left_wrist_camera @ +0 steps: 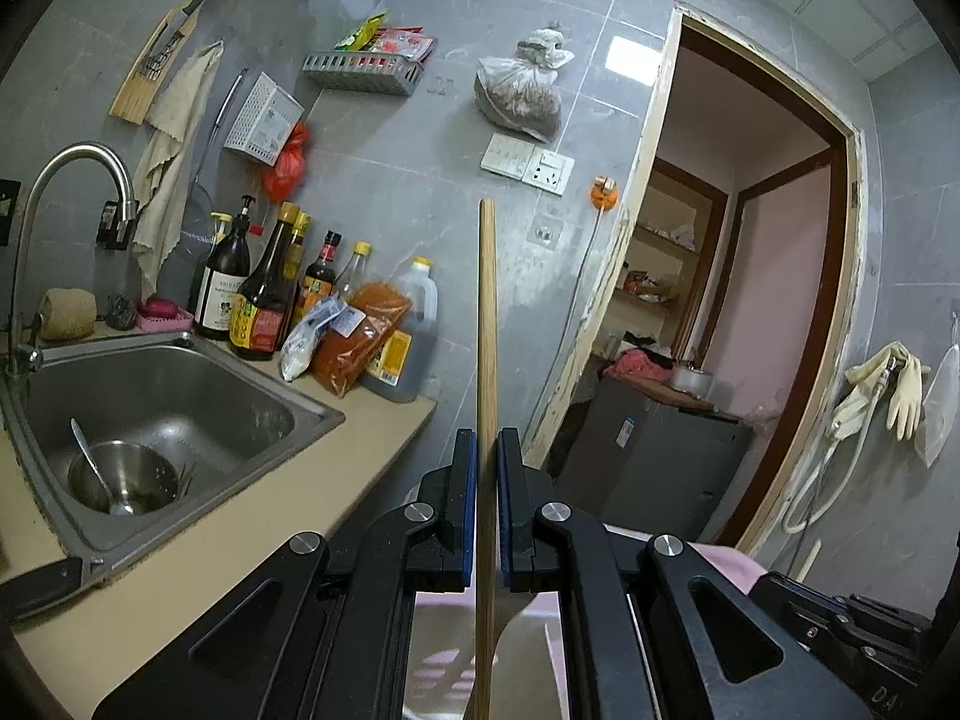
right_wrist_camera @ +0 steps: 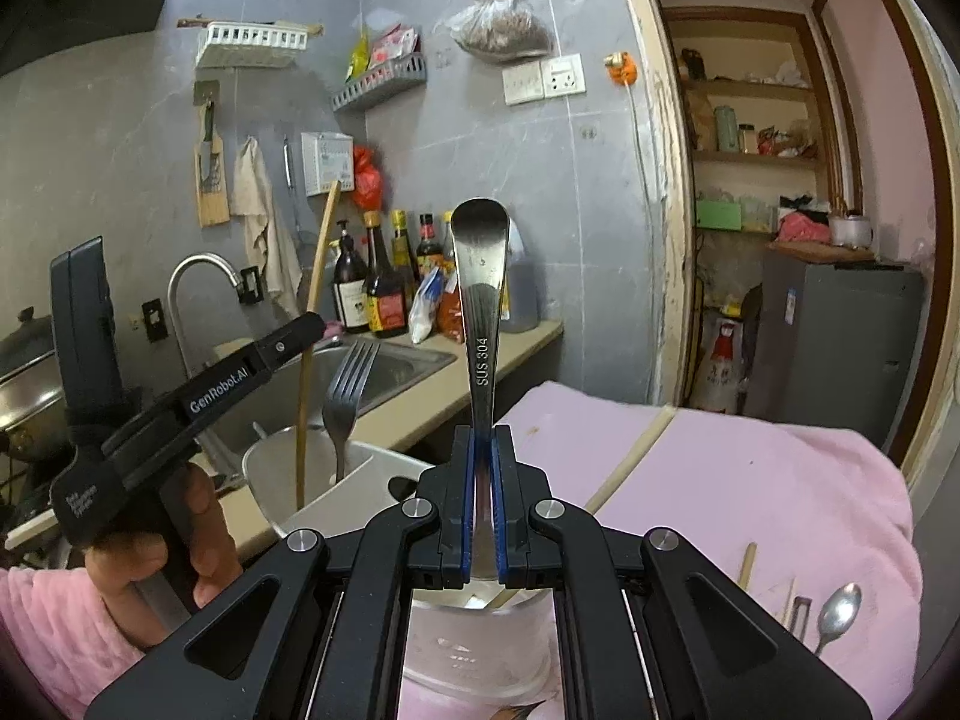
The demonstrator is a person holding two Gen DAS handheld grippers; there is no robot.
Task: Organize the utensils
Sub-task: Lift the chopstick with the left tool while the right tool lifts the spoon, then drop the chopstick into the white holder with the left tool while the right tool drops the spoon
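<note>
My left gripper [left_wrist_camera: 486, 438] is shut on a wooden chopstick [left_wrist_camera: 486, 312] that stands upright. In the right wrist view the same gripper [right_wrist_camera: 312, 324] holds the chopstick [right_wrist_camera: 315, 300] with its lower end inside a white holder [right_wrist_camera: 360, 474], beside an upright fork [right_wrist_camera: 348, 396]. My right gripper [right_wrist_camera: 483, 435] is shut on a steel utensil handle [right_wrist_camera: 482, 288] stamped SUS 304, upright over a clear container [right_wrist_camera: 474, 654]. Its lower end is hidden.
A pink towel [right_wrist_camera: 750, 480] carries a chopstick [right_wrist_camera: 630, 456], a small spoon [right_wrist_camera: 837, 612] and other utensils at the right. A steel sink [left_wrist_camera: 162, 396] holds a bowl [left_wrist_camera: 123, 477] with a spoon. Sauce bottles [left_wrist_camera: 264, 294] line the counter. A doorway [left_wrist_camera: 750, 270] opens on the right.
</note>
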